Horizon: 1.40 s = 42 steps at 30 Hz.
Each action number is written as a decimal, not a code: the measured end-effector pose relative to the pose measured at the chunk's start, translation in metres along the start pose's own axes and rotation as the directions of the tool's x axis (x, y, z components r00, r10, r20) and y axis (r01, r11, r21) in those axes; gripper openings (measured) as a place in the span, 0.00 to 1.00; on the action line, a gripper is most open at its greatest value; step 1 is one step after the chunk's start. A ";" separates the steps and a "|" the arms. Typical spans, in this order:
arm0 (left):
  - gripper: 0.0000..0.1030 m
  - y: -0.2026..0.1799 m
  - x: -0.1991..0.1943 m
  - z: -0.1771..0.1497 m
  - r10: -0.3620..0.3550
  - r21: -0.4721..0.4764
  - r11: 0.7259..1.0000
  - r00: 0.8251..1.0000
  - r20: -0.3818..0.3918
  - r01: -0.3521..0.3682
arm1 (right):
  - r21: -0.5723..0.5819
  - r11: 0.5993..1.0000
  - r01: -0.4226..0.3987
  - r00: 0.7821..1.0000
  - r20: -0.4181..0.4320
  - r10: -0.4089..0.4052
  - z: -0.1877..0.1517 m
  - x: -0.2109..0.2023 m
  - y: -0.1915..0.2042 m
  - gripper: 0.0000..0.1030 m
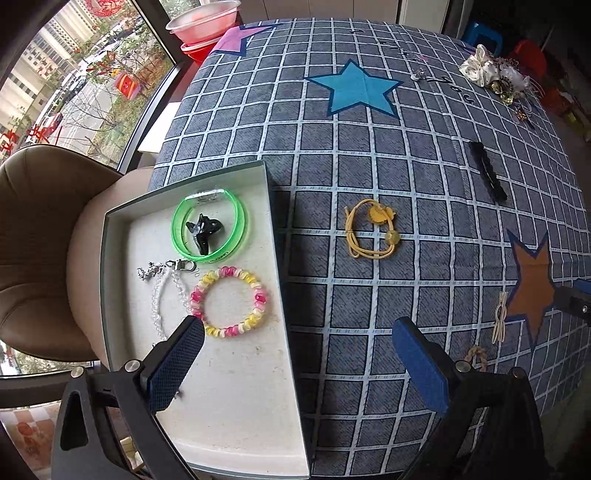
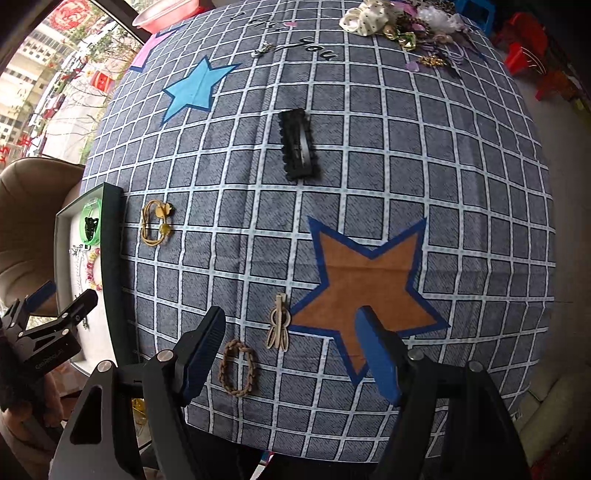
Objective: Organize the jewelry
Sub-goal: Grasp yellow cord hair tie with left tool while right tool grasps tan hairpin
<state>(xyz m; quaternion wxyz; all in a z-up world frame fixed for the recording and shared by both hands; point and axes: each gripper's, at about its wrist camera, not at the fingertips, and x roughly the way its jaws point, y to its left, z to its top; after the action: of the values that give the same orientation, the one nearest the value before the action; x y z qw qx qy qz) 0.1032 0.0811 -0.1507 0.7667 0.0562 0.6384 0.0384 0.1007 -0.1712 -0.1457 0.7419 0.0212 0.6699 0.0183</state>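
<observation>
Bracelets in box, left of hairpin

Checked star tablecloth, tan chair, poss. pink basins

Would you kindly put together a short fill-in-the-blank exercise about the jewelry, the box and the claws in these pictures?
1. The black hair claw clip lies inside the ____ bangle in the box.
2. The cream hair clip lies beside the ____ star.
3. The yellow hair tie lies on the ____, outside the box.
4. The left claw and right claw are both ____, holding nothing.

Missing words: green; orange; tablecloth; open
</observation>
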 end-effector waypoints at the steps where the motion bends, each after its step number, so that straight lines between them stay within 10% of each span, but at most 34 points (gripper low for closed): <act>1: 1.00 -0.006 0.001 0.003 -0.002 0.012 1.000 1.000 -0.004 0.002 | 0.009 1.000 0.002 1.000 -0.004 -0.002 -0.002 0.001 -0.005 0.73; 26: 1.00 -0.050 0.071 0.065 0.037 0.078 0.996 0.999 -0.034 -0.034 | 0.015 1.000 0.017 1.000 -0.026 -0.017 -0.019 0.053 0.003 0.73; 42: 1.00 -0.041 0.090 0.067 -0.046 0.038 0.998 0.996 -0.076 0.049 | -0.074 0.987 0.143 0.990 0.012 -0.142 -0.019 0.083 0.049 0.53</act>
<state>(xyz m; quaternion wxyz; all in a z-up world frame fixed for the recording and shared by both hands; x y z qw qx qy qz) 0.1844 0.0493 -0.2320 0.7417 0.0550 0.6684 0.0097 0.0907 -0.1173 -0.2276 0.7438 -0.0543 0.6661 -0.0097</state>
